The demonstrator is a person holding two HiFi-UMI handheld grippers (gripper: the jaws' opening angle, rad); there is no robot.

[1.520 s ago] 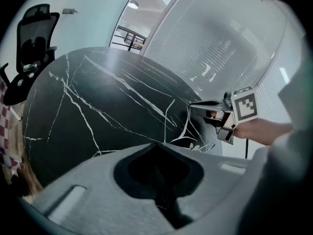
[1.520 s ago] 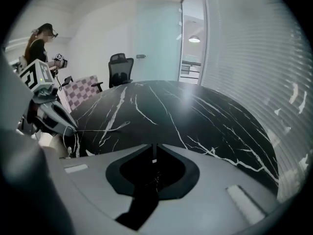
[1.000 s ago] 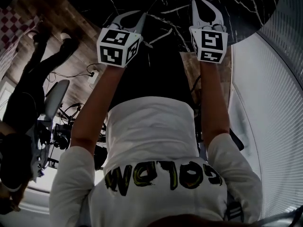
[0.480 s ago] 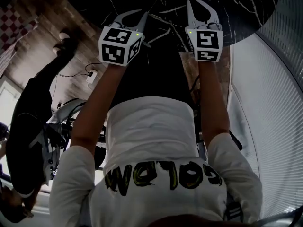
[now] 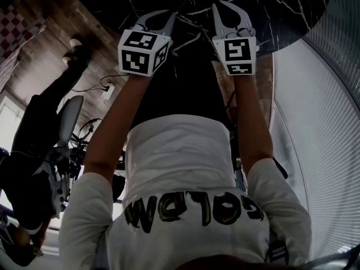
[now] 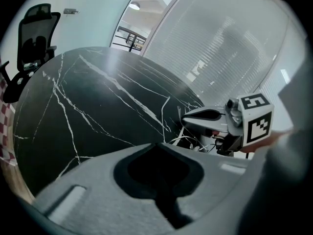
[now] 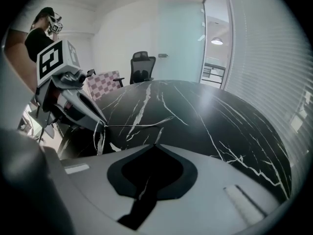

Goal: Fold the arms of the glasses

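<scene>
The left tongs (image 5: 169, 17) and the right tongs (image 5: 220, 5) are held side by side in the upper middle of the head view, over the near edge of a black desk (image 5: 281, 10) veined in white, with the left marker cube (image 5: 140, 52) and the right marker cube (image 5: 239, 55) turned towards the camera. In the left gripper view the left tongs (image 6: 156, 144) are seen closed, tip against tip at the centre of the frame. The glasses (image 6: 191, 141), thin-wired and pale, are found right of centre in that view, at the desk's edge just beneath the right tongs (image 6: 186, 122). In the right gripper view the right tongs (image 7: 155, 146) are likewise closed, and a thin straight line of the glasses (image 7: 137, 126) is seen running from the tip of the left tongs (image 7: 101, 123) towards the middle of the frame, with pale loops of wire below it at the lower left. Whether the wire is pinched by either pair cannot be told. An office chair (image 7: 142, 65) is seen beyond the desk at the upper middle, with a chequered seat (image 7: 102, 82) to its left. The lower half of the head view is filled by a white shirt (image 5: 180, 167); blinds (image 5: 332, 122) are seen along the right edge, and a person in dark clothes (image 5: 34, 151) at the left edge, on a wooden floor (image 5: 67, 49)
</scene>
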